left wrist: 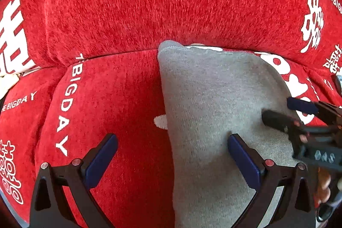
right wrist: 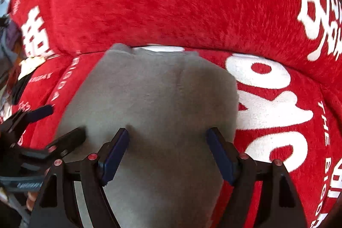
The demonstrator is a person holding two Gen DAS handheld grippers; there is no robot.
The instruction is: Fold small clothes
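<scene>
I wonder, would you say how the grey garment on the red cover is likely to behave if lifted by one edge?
The grey garment is probably floppy: it lies flat and follows the red cover. It looks like thin knit, so likely light. The fuzzy cover may drag on it.

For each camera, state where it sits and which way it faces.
Left wrist: sits on the left tool, facing steeply down at the grey garment on the red sofa cover; both fingers show, spread open, and the right tool enters from the right.
Right wrist: sits on the right tool, facing down over the grey garment; its open fingers show, with the left tool at the left edge.
Shared: the garment, the red cover, each other's tool.
</scene>
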